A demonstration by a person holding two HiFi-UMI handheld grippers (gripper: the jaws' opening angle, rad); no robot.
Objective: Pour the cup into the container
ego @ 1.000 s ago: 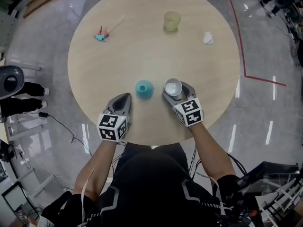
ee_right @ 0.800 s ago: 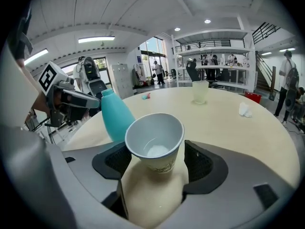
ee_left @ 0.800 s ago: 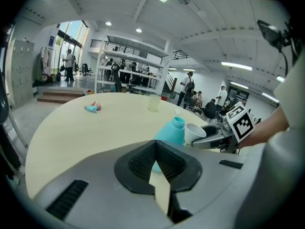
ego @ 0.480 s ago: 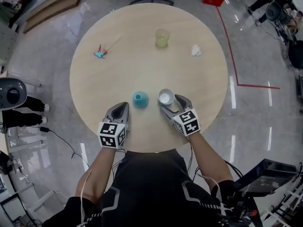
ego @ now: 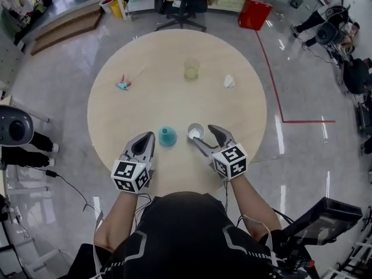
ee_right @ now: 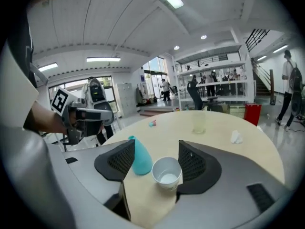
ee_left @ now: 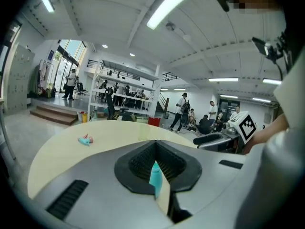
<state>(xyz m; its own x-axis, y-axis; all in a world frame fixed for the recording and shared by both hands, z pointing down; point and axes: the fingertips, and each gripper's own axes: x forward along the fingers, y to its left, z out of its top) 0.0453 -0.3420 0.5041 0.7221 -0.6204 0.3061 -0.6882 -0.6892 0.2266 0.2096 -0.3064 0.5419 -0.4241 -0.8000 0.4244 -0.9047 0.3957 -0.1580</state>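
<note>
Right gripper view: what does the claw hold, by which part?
Nothing: the right claw is open; the white paper cup stands ungripped between its jaws.

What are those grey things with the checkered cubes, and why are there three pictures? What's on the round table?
A person holds two grabbing tools, one in each hand. One camera sits on their head, looking down; one rides on each tool. The left gripper is shut and empty. The right gripper is open, with a white cup standing between its jaws, not squeezed. On the table are also a teal container, a yellowish cup, a white crumpled scrap and a small toy.
</note>
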